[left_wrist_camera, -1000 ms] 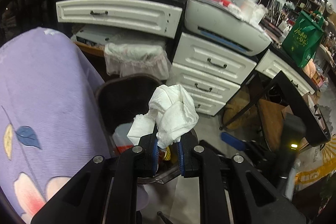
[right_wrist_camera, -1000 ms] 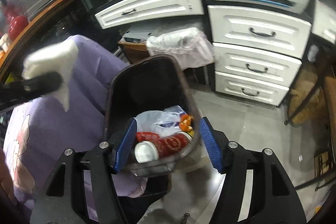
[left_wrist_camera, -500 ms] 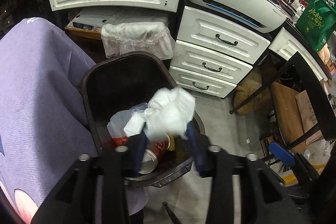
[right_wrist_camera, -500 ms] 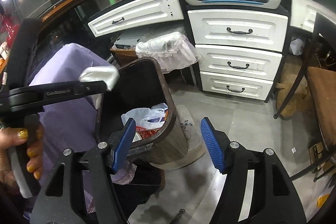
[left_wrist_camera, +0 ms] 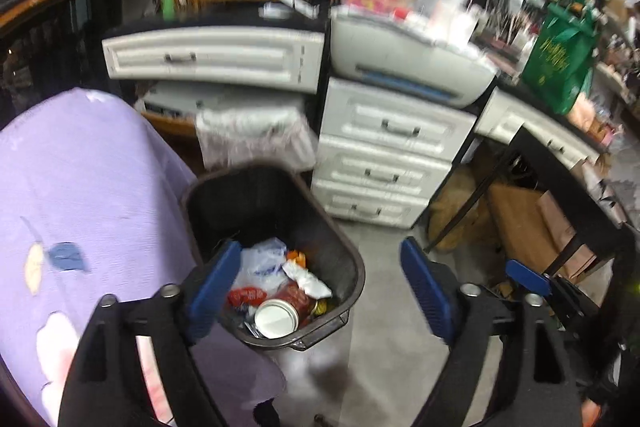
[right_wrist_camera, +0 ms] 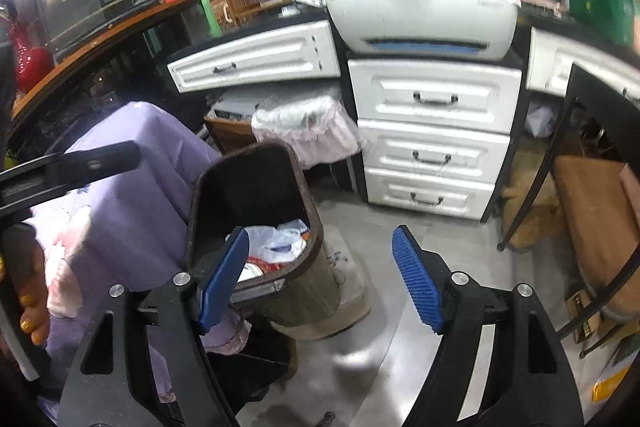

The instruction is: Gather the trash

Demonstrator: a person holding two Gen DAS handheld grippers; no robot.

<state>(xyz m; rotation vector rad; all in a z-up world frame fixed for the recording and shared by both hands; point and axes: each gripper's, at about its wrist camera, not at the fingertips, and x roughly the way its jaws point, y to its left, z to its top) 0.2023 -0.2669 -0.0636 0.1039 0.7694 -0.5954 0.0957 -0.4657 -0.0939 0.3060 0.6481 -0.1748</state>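
Fingers of the left gripper (left_wrist_camera: 320, 283) stand wide apart and are opening further, with nothing gripped between the blue pads; they frame the mouth of the dark trash bin (left_wrist_camera: 352, 263) from above. The right gripper (right_wrist_camera: 320, 275) is likewise opening, its jaws broadly spread and empty, the bin's near rim showing behind its left-hand pad without contact that can be made out.

The task's thing, the collected trash (left_wrist_camera: 280, 287), lies inside the bin: a white crumpled piece (left_wrist_camera: 306, 277) rests on top of a clear plastic bag (left_wrist_camera: 260, 263), red wrappers and a round white lid (left_wrist_camera: 276, 319). The bin stands on the grey floor (left_wrist_camera: 384, 367), just beside a lilac cloth-covered surface (left_wrist_camera: 80, 187) and in front of white drawers (left_wrist_camera: 384, 155).

Step in hand, as judged: a drop into the bin appears complete, both tools being empty over or near it. The next move would call for turning away from the bin toward whatever litter remains, which neither view shows, and approaching it with jaws wide. From the right wrist view, the hand (right_wrist_camera: 28, 287) holding the left gripper's handle is visible at the left edge.
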